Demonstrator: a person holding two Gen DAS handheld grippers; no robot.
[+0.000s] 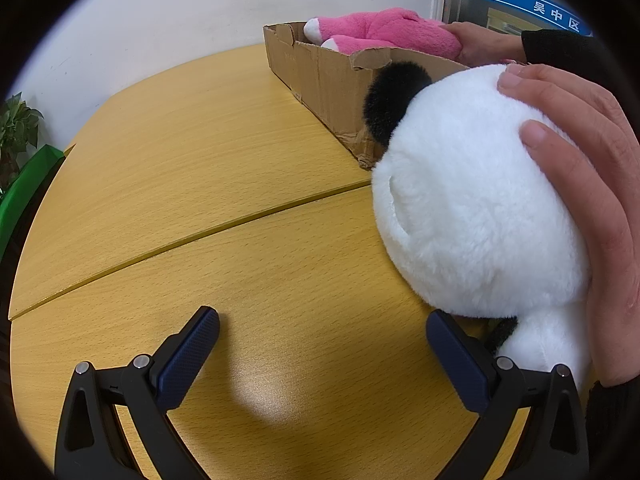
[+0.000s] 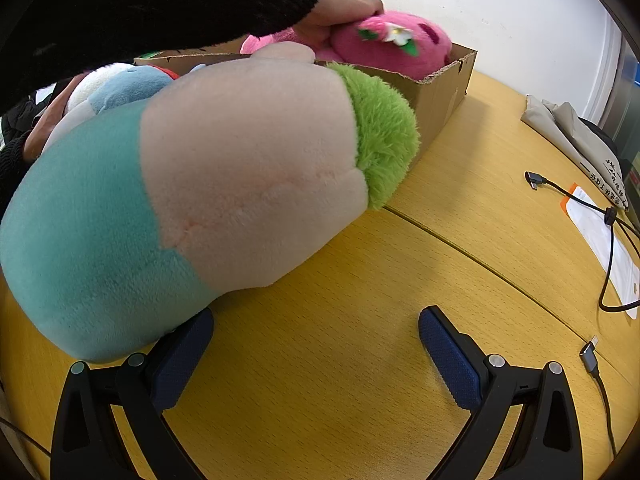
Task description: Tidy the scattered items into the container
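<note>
A cardboard box (image 1: 324,80) stands at the back of the wooden table (image 1: 224,168). A pink plush (image 1: 384,30) lies in it, with a bare hand (image 1: 480,40) on it. A white panda plush (image 1: 472,208) sits on the table in front of the box, held by another bare hand (image 1: 592,184). My left gripper (image 1: 322,344) is open and empty, its right finger (image 1: 460,356) just below the panda. In the right wrist view a large teal, peach and green plush (image 2: 200,192) lies in front of the box (image 2: 444,92), against my open right gripper (image 2: 316,344). The pink plush (image 2: 396,44) is there too.
A green plant and a green object (image 1: 24,160) stand at the table's left edge. On the right lie black USB cables (image 2: 608,240), a white packet (image 2: 604,240) and a grey cloth bag (image 2: 572,140). A blue and white plush (image 2: 116,88) sits behind the large plush.
</note>
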